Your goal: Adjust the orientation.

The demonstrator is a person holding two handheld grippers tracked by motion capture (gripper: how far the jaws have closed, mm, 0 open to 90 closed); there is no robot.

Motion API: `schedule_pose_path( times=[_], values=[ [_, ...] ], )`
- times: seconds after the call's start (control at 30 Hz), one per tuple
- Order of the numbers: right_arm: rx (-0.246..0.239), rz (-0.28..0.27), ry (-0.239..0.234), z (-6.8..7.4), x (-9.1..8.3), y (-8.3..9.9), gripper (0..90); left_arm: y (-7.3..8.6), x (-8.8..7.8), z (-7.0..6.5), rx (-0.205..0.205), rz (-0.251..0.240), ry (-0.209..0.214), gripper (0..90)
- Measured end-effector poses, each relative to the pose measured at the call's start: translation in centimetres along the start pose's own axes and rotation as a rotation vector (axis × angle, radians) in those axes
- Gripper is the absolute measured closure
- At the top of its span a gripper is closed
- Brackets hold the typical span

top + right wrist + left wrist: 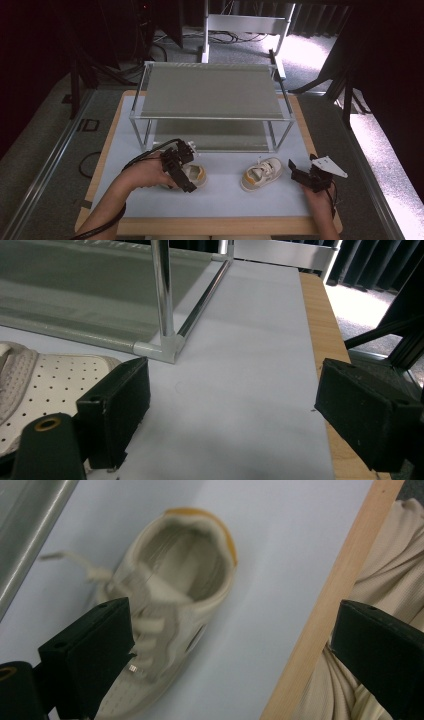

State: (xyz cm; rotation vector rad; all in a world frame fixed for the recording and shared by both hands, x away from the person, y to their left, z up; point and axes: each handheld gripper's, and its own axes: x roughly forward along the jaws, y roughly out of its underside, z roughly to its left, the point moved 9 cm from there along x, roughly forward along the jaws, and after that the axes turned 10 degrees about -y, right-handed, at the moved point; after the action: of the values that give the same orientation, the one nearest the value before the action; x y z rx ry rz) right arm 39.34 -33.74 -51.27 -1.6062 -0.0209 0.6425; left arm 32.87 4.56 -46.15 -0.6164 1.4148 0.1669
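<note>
Two small cream shoes with orange trim lie on the white mat (225, 197) in front of a shoe rack (210, 95). The left shoe (199, 174) lies under my left gripper (183, 174), which hovers just above it. In the left gripper view the shoe (175, 595) shows its opening and orange heel; my left gripper (235, 650) is open, one jaw over the laces. The right shoe (261, 173) lies just left of my right gripper (303, 171). In the right gripper view my right gripper (230, 415) is open, with the perforated toe (45, 385) beside its left jaw.
The two-tier metal rack stands at the back of the mat, its front corner post (162, 295) just ahead of the right gripper. The table's wooden edge (325, 615) runs near the left gripper, with a person's beige clothing (385, 570) beyond it. Bare mat lies between the shoes.
</note>
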Motion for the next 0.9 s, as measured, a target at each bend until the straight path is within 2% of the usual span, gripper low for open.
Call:
schedule_pose_path(
  times=[0.17,0.2,0.23,0.37,0.47,0.53,0.7,0.77,0.83,0.9],
  values=[
    [0.000,0.002,-0.002,0.0,0.0,0.0,14.0,-0.6,0.5,-0.2,0.009,0.016,0.006,7.0],
    [-0.001,-0.001,-0.001,0.0,0.0,0.0,14.0,-1.4,1.0,-0.3,0.014,0.029,0.004,12.0],
    [-0.001,-0.002,-0.001,0.0,0.0,0.0,14.0,-1.7,1.2,-0.3,0.008,0.031,0.000,13.4],
    [-0.001,-0.003,0.000,0.0,0.0,0.0,14.0,-2.2,2.1,-0.6,0.014,0.069,0.025,22.5],
    [-0.003,-0.002,-0.002,0.0,0.0,0.0,14.0,-2.5,3.0,-0.4,-0.008,0.106,0.005,31.2],
    [-0.005,-0.001,-0.004,0.1,0.0,0.0,14.3,-2.6,3.3,-0.2,-0.017,0.117,-0.007,33.3],
    [-0.007,0.000,-0.005,0.1,0.0,0.0,14.3,-3.3,4.8,0.1,-0.049,0.167,0.003,41.4],
    [-0.007,0.001,-0.006,0.1,0.0,0.0,14.3,-3.4,5.1,0.2,-0.067,0.175,0.016,42.2],
    [-0.008,0.002,-0.006,0.1,0.0,0.0,14.4,-3.4,5.4,0.3,-0.089,0.183,0.024,46.8],
    [-0.013,0.002,-0.006,0.1,0.0,0.0,14.4,-3.3,5.7,0.3,-0.084,0.197,0.028,48.7]
  ],
)
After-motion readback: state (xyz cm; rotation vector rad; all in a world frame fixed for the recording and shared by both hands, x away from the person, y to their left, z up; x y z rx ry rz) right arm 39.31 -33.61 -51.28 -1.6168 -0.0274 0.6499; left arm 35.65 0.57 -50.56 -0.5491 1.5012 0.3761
